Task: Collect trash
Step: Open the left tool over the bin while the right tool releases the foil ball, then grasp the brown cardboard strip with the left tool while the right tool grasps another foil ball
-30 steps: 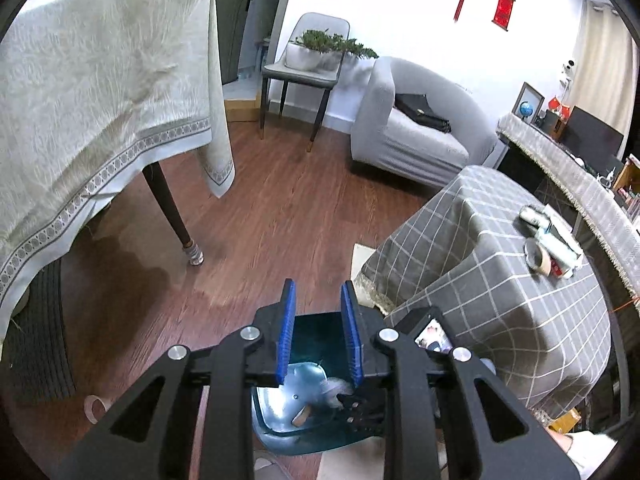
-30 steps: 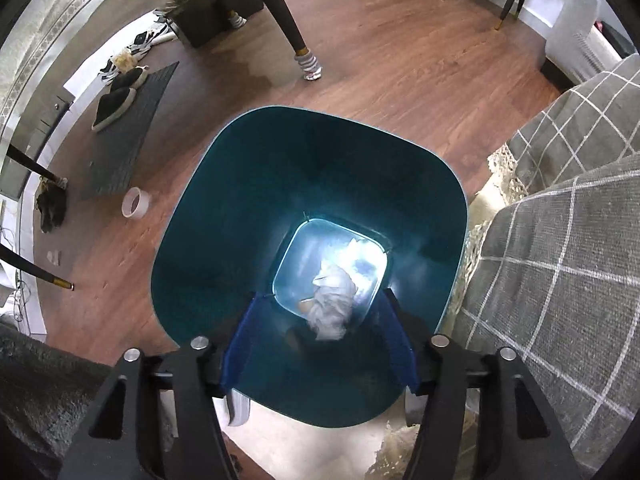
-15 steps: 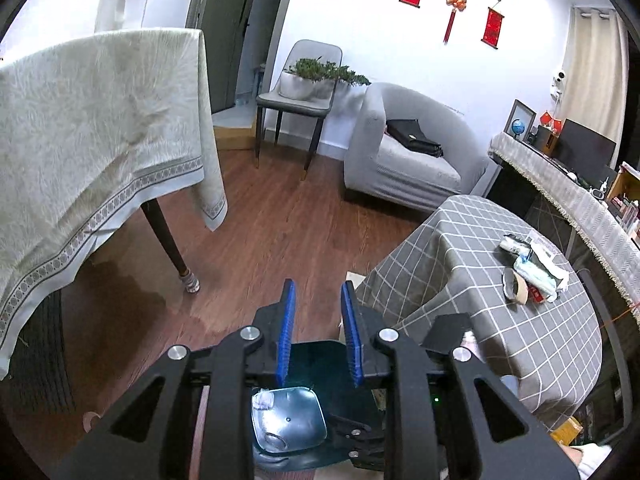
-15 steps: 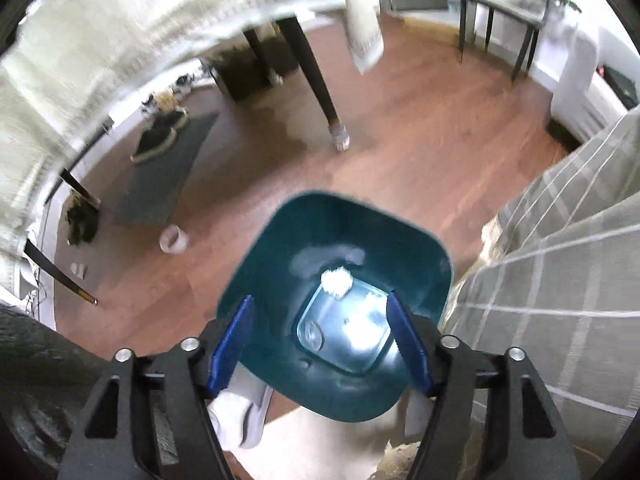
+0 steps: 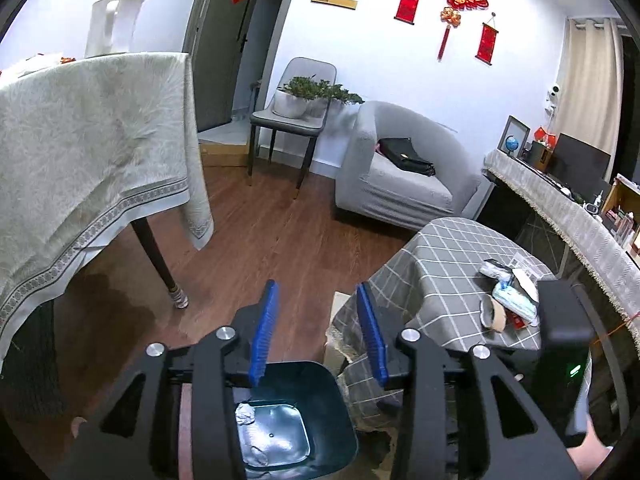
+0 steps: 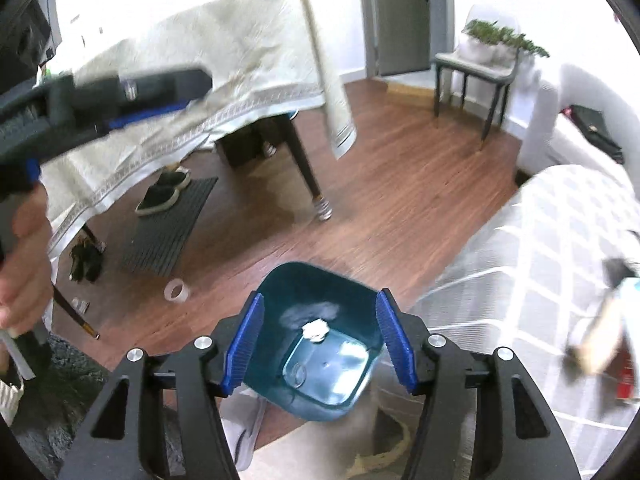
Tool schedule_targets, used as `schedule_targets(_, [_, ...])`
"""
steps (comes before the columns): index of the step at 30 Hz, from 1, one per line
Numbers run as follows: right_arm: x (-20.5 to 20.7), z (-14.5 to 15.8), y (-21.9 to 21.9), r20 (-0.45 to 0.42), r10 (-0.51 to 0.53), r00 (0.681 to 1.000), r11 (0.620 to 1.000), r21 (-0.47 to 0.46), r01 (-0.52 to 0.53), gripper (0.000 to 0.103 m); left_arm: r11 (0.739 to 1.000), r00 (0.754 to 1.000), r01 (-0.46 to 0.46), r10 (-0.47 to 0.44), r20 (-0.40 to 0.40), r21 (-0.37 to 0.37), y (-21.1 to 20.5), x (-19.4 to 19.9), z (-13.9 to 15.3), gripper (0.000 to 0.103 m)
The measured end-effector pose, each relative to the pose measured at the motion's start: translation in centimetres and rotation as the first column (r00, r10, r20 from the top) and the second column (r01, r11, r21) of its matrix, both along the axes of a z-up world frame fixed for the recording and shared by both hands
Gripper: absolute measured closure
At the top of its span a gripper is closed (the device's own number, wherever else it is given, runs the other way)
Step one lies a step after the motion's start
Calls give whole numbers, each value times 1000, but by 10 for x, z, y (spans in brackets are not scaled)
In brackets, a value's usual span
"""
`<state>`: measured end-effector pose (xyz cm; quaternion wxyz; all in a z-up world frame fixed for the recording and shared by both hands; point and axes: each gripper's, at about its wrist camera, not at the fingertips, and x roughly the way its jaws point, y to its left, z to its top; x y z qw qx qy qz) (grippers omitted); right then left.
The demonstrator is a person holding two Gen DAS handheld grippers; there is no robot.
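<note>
From my left wrist camera, the left gripper (image 5: 318, 328) points out over the wood floor; its jaws have just been opening and stand apart with nothing between them. Below them sits the teal bin (image 5: 332, 396), its near side cut off by the frame and partly covered by the gripper's black arms. I see a crumpled white wad (image 5: 245, 415) in a corner of the bin's pale bottom, plus another pale scrap I can't identify. To the right, the checked-cloth table (image 5: 440, 264) still carries a heap of trash (image 5: 508, 292): wrappers and a tape roll, partly hidden by the dark body of my other tool.

From my right wrist camera, the right gripper (image 6: 320, 344) hangs above the bin (image 6: 288, 292). Its jaws have just been closing, yet they are released and empty. The wad (image 6: 315, 329) lies on the bin floor. The table (image 6: 560, 280) at right is smeared by motion, so its trash is unreadable here. At left, a hand (image 6: 24, 264) holds the blurred left tool.
</note>
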<state>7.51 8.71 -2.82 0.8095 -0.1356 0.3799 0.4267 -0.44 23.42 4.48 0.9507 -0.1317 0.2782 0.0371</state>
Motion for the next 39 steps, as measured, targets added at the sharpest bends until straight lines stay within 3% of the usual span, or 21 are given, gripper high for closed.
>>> schedule_targets(16, [14, 40, -102, 75, -159, 984, 984, 90, 153, 44, 994, 994, 107, -107, -32, 9, -67, 33, -13, 49])
schedule_targets(24, [22, 50, -150, 98, -243, 965, 965, 129, 230, 44, 971, 971, 236, -234, -59, 33, -120, 47, -25, 46])
schedule_targets(39, [40, 51, -242, 66, -412, 909, 901, 181, 395, 44, 933, 933, 348, -335, -132, 92, -191, 77, -52, 46])
